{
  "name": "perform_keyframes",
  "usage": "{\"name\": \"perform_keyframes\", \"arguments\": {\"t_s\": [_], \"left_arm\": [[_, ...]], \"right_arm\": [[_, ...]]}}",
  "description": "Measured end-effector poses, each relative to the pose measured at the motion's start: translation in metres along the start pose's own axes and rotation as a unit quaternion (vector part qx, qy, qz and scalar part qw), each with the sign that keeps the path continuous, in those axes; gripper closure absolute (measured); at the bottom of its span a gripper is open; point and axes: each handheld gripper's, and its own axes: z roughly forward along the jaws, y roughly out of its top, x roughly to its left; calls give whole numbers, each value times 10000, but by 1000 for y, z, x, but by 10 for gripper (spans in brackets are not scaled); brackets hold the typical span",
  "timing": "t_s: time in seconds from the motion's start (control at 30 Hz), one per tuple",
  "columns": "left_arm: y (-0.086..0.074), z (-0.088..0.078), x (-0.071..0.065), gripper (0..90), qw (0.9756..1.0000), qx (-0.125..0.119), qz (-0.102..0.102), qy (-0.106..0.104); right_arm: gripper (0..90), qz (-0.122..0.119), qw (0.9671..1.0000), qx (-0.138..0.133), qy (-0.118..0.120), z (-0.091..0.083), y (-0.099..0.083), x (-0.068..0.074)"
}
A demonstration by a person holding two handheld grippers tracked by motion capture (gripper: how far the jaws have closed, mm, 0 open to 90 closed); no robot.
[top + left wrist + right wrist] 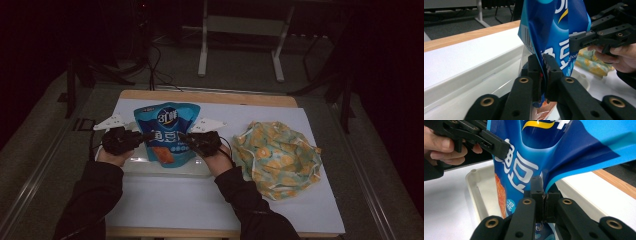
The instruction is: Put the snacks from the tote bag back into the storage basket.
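Across the wooden table point(210, 96) a large white rectangular sheet point(175, 200) is spread, and everything else is set on it. On its right part a crumpled fabric item printed in yellow, orange and teal point(277, 150) is seen, lying well apart from the grippers and touched by neither. Nearer the middle, a shallow white plastic tray point(475, 192) is placed on the sheet; its rim and one rounded corner are made out in the right gripper view, and its long pale wall in the left gripper view.

Over that tray a glossy blue foil snack pouch with white lettering and an orange picture near its bottom point(167, 132) is held upright — lifted by its two side edges, one gripper at each. From above, the pouch is seen between the two hands, its front turned toward the camera.

The left gripper point(543, 72) is clamped on the pouch's edge: its black jaws are drawn almost together, with the thin foil pinched between the pads, beside a barcode strip. The right gripper point(544, 195) is closed in the same way on the opposite edge, the foil being folded and squeezed between its jaws — no gap can be seen there. Each gripper is carried in a hand with a dark sleeve.
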Motion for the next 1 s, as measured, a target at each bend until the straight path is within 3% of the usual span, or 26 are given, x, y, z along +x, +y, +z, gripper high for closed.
{"name": "perform_keyframes", "arguments": {"t_s": [0.13,0.2,0.3,0.47,0.7,0.8,0.9,1.0], "left_arm": [[0,7,-4,698,9999,137,17,-62],[-1,12,-7,582,9996,271,42,20],[-2,12,-9,494,9996,267,63,114],[-1,0,-10,419,9999,67,23,111],[-3,-12,-14,280,9999,38,-31,118],[-7,-18,-18,125,9999,95,-21,-24],[-11,-23,-23,122,9999,140,13,92],[-15,-29,-26,115,9999,-23,-98,101]], "right_arm": [[847,155,9998,-23,98,-4,2,-4],[786,157,9998,-31,120,-6,4,-4],[680,185,9996,3,216,-9,7,-5],[539,186,9994,91,278,-15,9,-7],[374,264,9979,336,484,-19,8,-8],[272,358,9972,337,567,-25,5,-10],[226,366,9968,334,623,-28,4,-11],[173,291,9974,362,556,-34,4,-11]]}}
